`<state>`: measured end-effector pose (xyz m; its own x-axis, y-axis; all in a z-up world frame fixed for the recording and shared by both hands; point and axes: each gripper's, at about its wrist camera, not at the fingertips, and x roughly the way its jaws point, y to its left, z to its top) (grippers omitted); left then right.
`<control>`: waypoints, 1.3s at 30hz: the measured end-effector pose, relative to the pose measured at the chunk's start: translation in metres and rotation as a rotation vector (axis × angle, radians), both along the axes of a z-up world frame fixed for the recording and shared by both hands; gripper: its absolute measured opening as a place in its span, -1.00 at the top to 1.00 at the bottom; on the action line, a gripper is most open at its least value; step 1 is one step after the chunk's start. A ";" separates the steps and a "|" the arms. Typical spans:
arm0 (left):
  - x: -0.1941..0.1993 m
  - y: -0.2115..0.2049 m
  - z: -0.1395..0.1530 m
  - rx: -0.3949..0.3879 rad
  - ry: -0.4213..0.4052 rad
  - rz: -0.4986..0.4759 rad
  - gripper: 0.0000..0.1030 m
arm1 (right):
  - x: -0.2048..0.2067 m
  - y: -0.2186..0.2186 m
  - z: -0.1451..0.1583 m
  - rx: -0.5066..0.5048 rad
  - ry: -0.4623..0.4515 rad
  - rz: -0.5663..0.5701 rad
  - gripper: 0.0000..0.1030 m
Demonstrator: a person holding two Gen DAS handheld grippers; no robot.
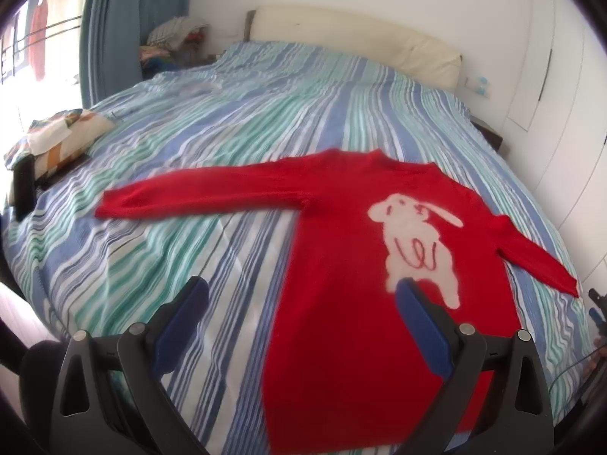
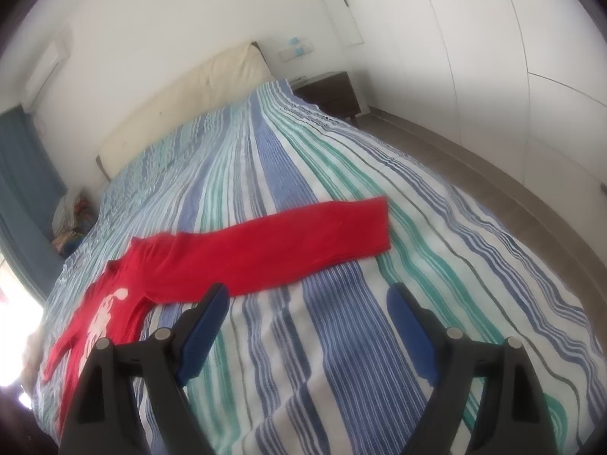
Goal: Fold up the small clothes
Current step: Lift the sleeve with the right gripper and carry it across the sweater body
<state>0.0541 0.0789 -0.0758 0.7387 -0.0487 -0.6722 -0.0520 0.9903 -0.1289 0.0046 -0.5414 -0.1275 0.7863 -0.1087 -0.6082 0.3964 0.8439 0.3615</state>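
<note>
A small red sweater [image 1: 341, 284] with a pale animal print lies flat, front up, on the striped bed [image 1: 227, 113], both sleeves spread out sideways. My left gripper [image 1: 301, 286] hovers open over the sweater's lower left side; one blue finger is over the bedcover, the other over the red body. Nothing is between its jaws. In the right wrist view the sweater [image 2: 265, 250] shows its right sleeve stretched toward the bed's right side. My right gripper [image 2: 307, 292] is open above the bare bedcover [image 2: 341, 341], just short of that sleeve.
A cream headboard [image 1: 360, 41] stands at the far end. A patterned pillow [image 1: 57, 136] and a dark object [image 1: 24, 189] sit at the bed's left edge. A clothes pile [image 1: 174, 38] lies by the blue curtain [image 1: 110, 19]. A dark nightstand [image 2: 334, 93] and white wardrobe doors [image 2: 493, 76] stand on the right.
</note>
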 end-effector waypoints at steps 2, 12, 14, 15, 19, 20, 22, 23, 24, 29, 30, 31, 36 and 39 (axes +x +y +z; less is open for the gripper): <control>-0.001 0.003 0.000 -0.007 -0.008 0.005 -0.93 | 0.000 0.000 0.000 0.000 0.003 -0.001 -0.64; -0.002 0.020 -0.002 0.007 -0.014 0.033 -0.93 | -0.001 -0.060 -0.014 0.309 -0.031 -0.070 -0.64; -0.001 0.020 -0.002 0.004 -0.017 0.038 -0.93 | 0.005 -0.086 -0.034 0.494 -0.011 -0.094 -0.64; 0.001 0.020 -0.002 0.002 -0.015 0.040 -0.93 | 0.008 -0.097 -0.042 0.566 -0.017 -0.111 -0.64; 0.004 0.019 -0.006 0.006 -0.004 0.044 -0.93 | 0.031 -0.124 -0.065 0.730 -0.027 -0.126 -0.56; 0.005 0.018 -0.007 0.012 -0.002 0.043 -0.93 | 0.038 -0.129 -0.068 0.740 -0.021 -0.139 -0.55; 0.006 0.016 -0.010 0.028 0.001 0.041 -0.93 | 0.054 -0.133 -0.078 0.766 0.016 -0.155 -0.54; 0.006 0.016 -0.013 0.036 0.004 0.040 -0.93 | 0.062 -0.132 -0.079 0.746 0.045 -0.152 -0.52; 0.007 0.016 -0.016 0.043 0.011 0.040 -0.93 | 0.072 -0.129 -0.076 0.703 0.085 -0.133 -0.48; 0.015 0.021 -0.025 0.027 0.030 0.046 -0.93 | 0.110 -0.109 -0.056 0.421 0.299 -0.030 0.73; 0.015 0.024 -0.024 0.020 0.020 0.048 -0.93 | 0.112 -0.103 -0.045 0.373 0.311 -0.032 0.75; 0.016 0.026 -0.024 0.014 0.010 0.050 -0.93 | 0.114 -0.096 -0.031 0.311 0.313 -0.024 0.75; 0.025 0.043 -0.035 -0.014 0.005 0.076 -0.93 | 0.144 -0.019 0.076 0.096 0.170 0.153 0.78; 0.021 0.051 -0.043 0.012 -0.018 0.097 -0.93 | 0.179 0.063 0.138 0.024 0.080 0.343 0.78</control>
